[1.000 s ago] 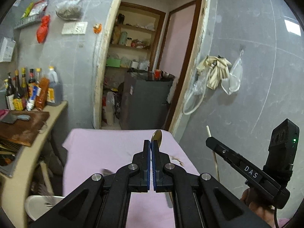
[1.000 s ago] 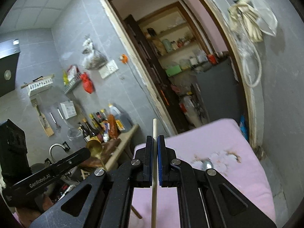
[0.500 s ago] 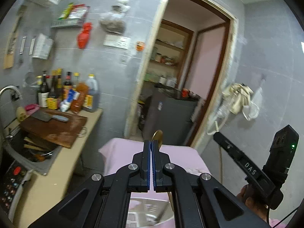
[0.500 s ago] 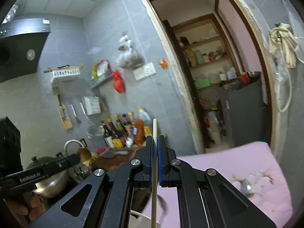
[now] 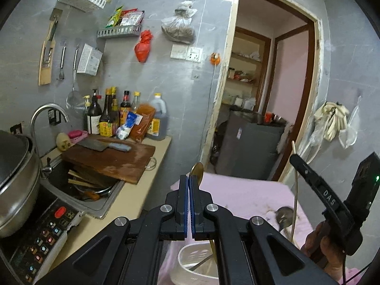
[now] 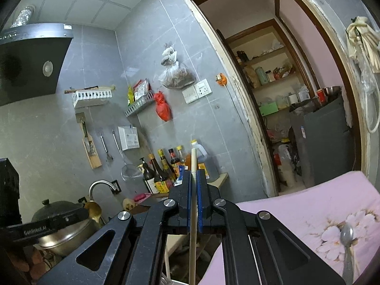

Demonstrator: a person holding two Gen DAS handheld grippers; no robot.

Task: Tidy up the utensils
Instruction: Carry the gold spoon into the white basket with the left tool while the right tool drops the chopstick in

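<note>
Both cameras had swung left since the earlier frames, so the sink (image 5: 80, 190), the pot (image 5: 16, 178) and the row of bottles (image 5: 111, 116) filled the left view where the pink cloth (image 5: 242, 192) had filled it before.

The left gripper (image 5: 188, 190) had its blue pads pressed almost together around a gold spoon (image 5: 197, 172). The spoon's bowl stood up just beyond the fingertips, a little to the right of the slit between them, and its handle ran down behind the right finger toward a white holder (image 5: 190, 261) below. That holder sat on the cloth under the gripper, with a thin metal utensil leaning inside it. Whether the spoon's handle end reached into the holder could not be told.

The right gripper (image 6: 194, 185) pinched a pale chopstick (image 6: 193, 159) between its pads. The stick ran straight along the gap, its tip standing well past the fingertips and its lower length dropping out of the bottom of the view. In the left view the same chopstick (image 5: 294, 185) hung upright from the right gripper, its lower end hidden behind the left gripper's arm.

A silver spoon (image 6: 346, 235) lay on the flower print of the cloth, at the right of the right view, well apart from both grippers. A cleaver (image 5: 104, 145) rested on the board (image 5: 114, 161) over the sink.
</note>
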